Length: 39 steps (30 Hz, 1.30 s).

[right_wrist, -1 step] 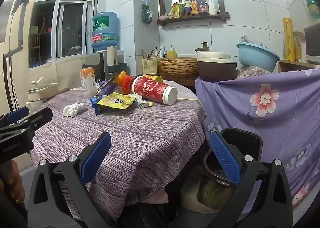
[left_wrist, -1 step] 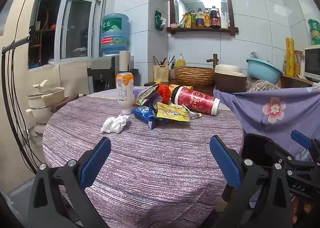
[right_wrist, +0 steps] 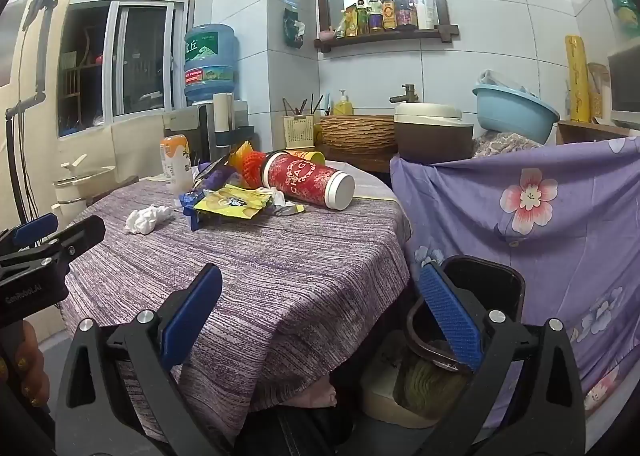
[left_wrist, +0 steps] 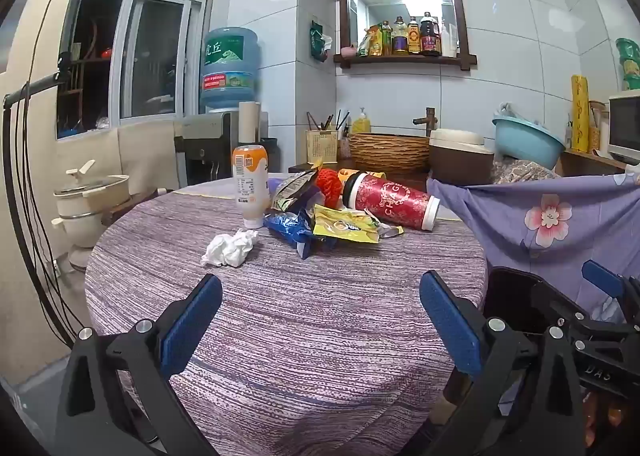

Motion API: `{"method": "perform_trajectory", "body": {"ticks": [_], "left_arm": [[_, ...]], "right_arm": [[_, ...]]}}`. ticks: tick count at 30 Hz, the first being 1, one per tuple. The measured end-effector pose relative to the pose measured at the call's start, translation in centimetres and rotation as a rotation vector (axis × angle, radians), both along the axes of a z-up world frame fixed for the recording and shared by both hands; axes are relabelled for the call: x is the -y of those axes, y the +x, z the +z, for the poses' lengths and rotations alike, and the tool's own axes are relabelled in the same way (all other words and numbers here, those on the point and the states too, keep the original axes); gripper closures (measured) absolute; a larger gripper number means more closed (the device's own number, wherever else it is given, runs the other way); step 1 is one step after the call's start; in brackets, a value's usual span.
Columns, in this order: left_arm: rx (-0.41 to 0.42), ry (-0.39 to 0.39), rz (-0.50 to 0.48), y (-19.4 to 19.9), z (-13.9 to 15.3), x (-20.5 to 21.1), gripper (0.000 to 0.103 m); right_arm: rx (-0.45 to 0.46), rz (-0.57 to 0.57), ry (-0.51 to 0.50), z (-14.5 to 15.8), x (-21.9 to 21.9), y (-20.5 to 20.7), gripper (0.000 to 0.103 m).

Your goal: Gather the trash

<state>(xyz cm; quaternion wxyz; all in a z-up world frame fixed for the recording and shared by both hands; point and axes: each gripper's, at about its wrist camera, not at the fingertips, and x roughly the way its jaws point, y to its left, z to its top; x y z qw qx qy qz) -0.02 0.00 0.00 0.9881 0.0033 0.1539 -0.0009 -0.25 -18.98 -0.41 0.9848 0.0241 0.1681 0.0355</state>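
Left wrist view: I hold the left gripper (left_wrist: pixel 320 320) over the near edge of the round table (left_wrist: pixel 320 336), fingers spread wide with only tablecloth between them. The trash sits toward the far edge, well apart from the fingertips. The crumpled tissue (left_wrist: pixel 230 248) is the closest piece; it lies ahead and slightly left of the midline, short of the left finger's line. Beyond it, right of centre, lie the blue wrapper (left_wrist: pixel 290 232) and the yellow wrapper (left_wrist: pixel 344 225), overlapping. Behind them the red cup (left_wrist: pixel 390 201) lies on its side, its long axis running left to right across my approach, white lid end to the right. The bottle (left_wrist: pixel 251 183) stands on its cap just behind the tissue.

Right wrist view: I hold the right gripper (right_wrist: pixel 320 320) off the table's right edge, fingers equally wide, nothing between them. The black bin (right_wrist: pixel 484 284) stands on the floor just behind the right finger, beside the draped purple cloth (right_wrist: pixel 540 223). From here the tissue (right_wrist: pixel 146 217) lies far to the left and the red cup (right_wrist: pixel 310 181) ahead, lid end pointing toward me. The left gripper (right_wrist: pixel 52 240) shows at the left edge, between this camera and the tissue.

Judgement: the left gripper is nearer the tissue and should advance straight ahead; the right gripper is nearer the bin.
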Motion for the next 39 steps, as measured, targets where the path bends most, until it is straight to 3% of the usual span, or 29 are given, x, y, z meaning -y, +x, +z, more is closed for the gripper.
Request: {"method": "perform_trajectory", "body": {"ticks": [39], "left_arm": [[-0.003,0.009,-0.002,0.01,-0.01,0.07,0.005]], "right_arm": [[-0.002,0.003,0.009,-0.03,-0.1,-0.14,0.005]]}}
